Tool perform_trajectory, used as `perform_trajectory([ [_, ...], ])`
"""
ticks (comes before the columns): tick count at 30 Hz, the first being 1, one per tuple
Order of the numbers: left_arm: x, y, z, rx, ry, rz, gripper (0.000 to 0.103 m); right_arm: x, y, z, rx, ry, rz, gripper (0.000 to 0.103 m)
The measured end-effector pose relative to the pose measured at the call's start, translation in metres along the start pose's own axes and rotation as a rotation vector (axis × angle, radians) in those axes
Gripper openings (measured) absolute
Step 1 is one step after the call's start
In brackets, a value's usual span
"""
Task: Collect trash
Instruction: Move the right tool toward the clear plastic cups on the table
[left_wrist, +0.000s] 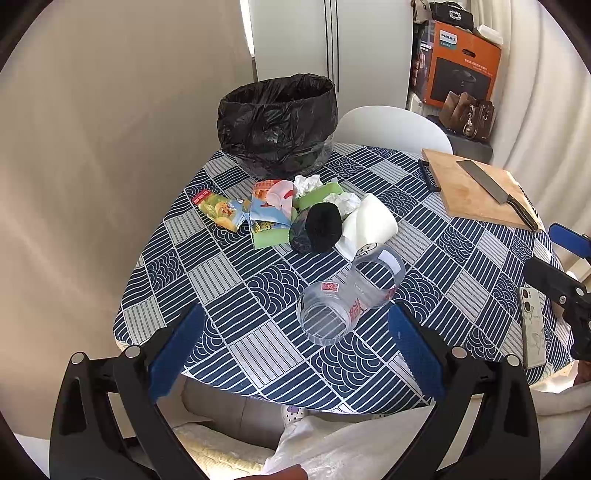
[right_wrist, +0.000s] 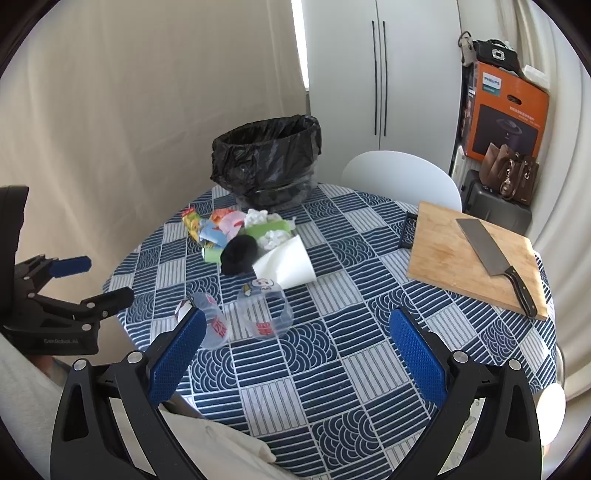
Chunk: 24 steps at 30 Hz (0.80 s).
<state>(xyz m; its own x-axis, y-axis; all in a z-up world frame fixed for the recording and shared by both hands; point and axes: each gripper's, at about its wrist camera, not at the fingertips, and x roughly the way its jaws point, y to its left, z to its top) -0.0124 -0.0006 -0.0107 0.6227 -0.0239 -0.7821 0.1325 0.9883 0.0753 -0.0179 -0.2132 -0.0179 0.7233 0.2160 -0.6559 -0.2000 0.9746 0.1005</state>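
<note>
While both tongs (left_wrist: 295, 347) (right_wrist: 295, 350) gape wide w/ nothing held, trash (left_wrist: 295, 214) lies untouched.

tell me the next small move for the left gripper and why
Probably ease the left gripper forward and down around the nearer clear plastic cup. Its jaws are open and empty, the cup lies on its side on the tablecloth right ahead between the fingers, and it is the closest trash. The lined bin stands open at the far edge.
</note>
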Motion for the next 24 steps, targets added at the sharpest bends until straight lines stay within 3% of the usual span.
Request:
perform_trajectory([
  [9,-0.0003,0.0016,-0.0013,-0.003,0.012,-0.003,0.097,0.0011,-0.0012,-0.0001,0.008,0.016,0.008,0.095],
  [17,-0.0015,0.003,-0.0048,-0.007,0.018,-0.001,0.097,-0.0046,0.0037,-0.0017,-0.013,-0.002,0.079,0.095],
  [21,-0.0018,0.0036,-0.0063,-0.013,0.023,-0.003,0.097,-0.0071,0.004,-0.0019,-0.006,-0.008,0.064,0.095],
  [24,0.0005,0.0024,-0.0082,-0.003,0.056,-0.02,0.097,-0.0068,0.0034,-0.0022,-0.004,-0.001,0.074,0.095],
])
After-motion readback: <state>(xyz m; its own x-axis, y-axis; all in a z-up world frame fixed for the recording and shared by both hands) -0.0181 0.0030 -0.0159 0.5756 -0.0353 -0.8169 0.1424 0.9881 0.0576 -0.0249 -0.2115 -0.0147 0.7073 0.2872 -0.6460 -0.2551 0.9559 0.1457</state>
